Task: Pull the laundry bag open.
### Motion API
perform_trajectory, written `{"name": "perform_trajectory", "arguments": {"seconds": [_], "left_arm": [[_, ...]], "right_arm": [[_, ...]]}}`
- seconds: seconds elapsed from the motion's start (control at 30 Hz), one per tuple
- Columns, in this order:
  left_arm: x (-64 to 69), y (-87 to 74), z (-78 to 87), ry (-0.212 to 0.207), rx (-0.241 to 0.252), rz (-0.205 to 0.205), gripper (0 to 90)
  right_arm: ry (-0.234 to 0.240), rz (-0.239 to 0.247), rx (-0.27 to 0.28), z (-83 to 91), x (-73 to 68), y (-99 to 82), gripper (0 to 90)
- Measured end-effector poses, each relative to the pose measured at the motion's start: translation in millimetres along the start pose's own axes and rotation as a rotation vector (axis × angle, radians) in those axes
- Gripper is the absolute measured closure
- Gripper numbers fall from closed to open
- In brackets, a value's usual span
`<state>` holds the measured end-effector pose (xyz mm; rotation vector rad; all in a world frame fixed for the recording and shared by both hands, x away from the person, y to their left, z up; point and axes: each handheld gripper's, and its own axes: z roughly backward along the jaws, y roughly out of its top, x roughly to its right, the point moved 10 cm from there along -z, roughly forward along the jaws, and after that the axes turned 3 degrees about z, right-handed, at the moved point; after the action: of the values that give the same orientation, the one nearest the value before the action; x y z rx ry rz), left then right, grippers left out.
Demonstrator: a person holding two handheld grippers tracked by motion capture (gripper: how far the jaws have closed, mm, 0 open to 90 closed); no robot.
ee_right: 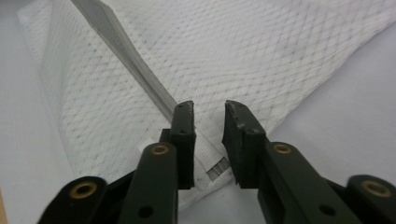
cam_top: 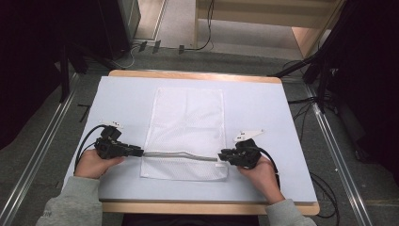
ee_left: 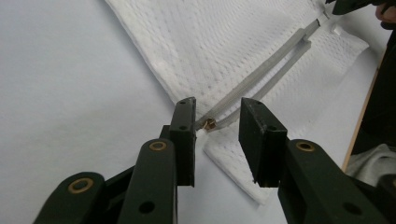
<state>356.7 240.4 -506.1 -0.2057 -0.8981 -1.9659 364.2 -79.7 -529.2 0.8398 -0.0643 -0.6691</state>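
High view showed the white mesh laundry bag (cam_top: pixel 186 123) on the table (cam_top: pixel 122 101); both hand-held grippers, left (cam_top: pixel 139 152) and right (cam_top: pixel 221 156), stood part-open at its grey zipper (cam_top: pixel 181 155), gripping nothing; regrasping seemed next.

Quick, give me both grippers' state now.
Left gripper: open, at the zipper's end, holding nothing.
Right gripper: open over the mesh bag's corner, holding nothing.

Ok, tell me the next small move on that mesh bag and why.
Probably close the left tool on the brass zip slider: it sits between that tool's parted jaws at the mesh bag's edge, and the grey zip gapes.
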Motion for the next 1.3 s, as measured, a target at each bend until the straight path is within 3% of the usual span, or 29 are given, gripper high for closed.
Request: {"name": "perform_trajectory", "arguments": {"seconds": [0.1,0.17,0.47,0.73,1.3], "left_arm": [[-3.1,4.3,4.0,0.019,0.039,-0.021,60.1],[-7.4,5.6,6.0,0.061,0.053,-0.045,54.1],[-25.4,11.4,14.6,0.133,0.115,-0.022,39.1],[-38.9,13.0,20.1,0.179,0.140,-0.017,35.6],[-45.4,15.0,21.6,0.193,0.160,-0.012,29.7]], "right_arm": [[-0.020,0.003,0.024,6.8,5.9,2.3,63.6],[-0.031,-0.009,0.033,11.6,10.5,2.1,58.9],[-0.100,-0.040,0.073,27.6,36.4,-3.9,41.5],[-0.137,-0.072,0.082,35.9,53.1,-9.9,37.6],[-0.166,-0.104,0.086,40.8,65.5,-14.9,36.0]]}}
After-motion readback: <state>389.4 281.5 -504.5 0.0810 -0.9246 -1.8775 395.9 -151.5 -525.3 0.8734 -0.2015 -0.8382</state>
